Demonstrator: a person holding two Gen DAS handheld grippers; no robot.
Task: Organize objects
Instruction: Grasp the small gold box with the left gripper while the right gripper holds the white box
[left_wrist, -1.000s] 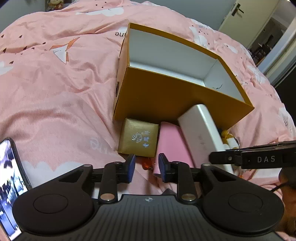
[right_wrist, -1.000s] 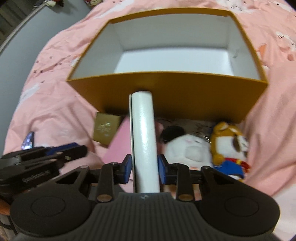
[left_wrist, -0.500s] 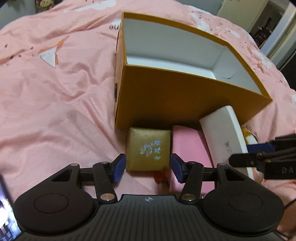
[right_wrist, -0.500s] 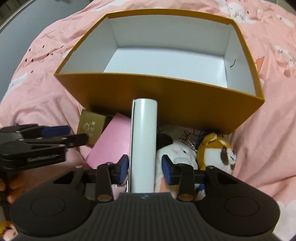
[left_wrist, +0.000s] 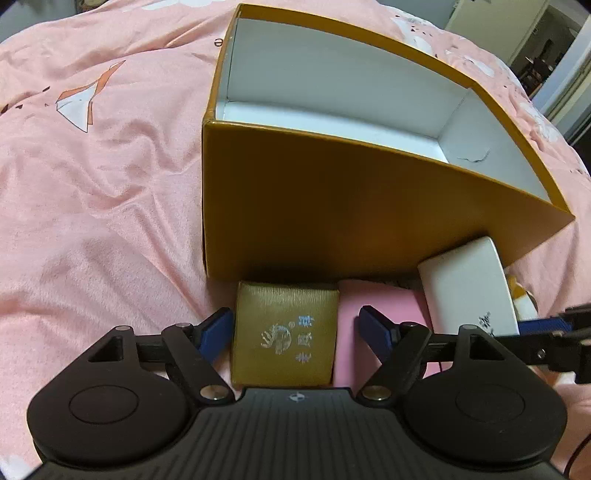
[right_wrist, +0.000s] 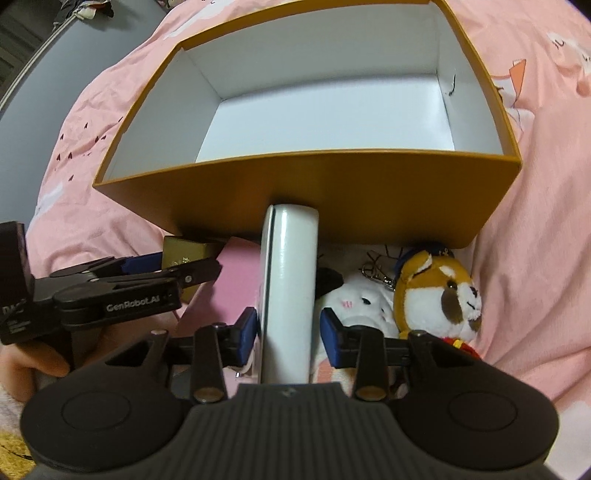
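Note:
A small gold box (left_wrist: 284, 332) lies on the pink bedspread in front of a big orange box (left_wrist: 351, 214) with a bare white inside. My left gripper (left_wrist: 295, 325) straddles the gold box; its jaws are opening and the pads stand clear of both sides. A white box (right_wrist: 291, 280) stands on edge, leaning on the orange box (right_wrist: 314, 192). My right gripper (right_wrist: 288, 328) has this white box between its closing jaws, with a slim gap at each pad. The white box (left_wrist: 465, 291) also shows at the right of the left wrist view.
A flat pink box (left_wrist: 384, 306) lies between the gold and white boxes. A white plush rabbit (right_wrist: 362, 299) and a brown plush dog (right_wrist: 436, 291) with a key ring sit to the right of the white box. Pink bedspread (left_wrist: 92, 184) surrounds everything.
My left gripper has opened wide and come down over the gold box, which now sits between its fingers. The right gripper's pads have eased off the white box and moved a little nearer the orange box.

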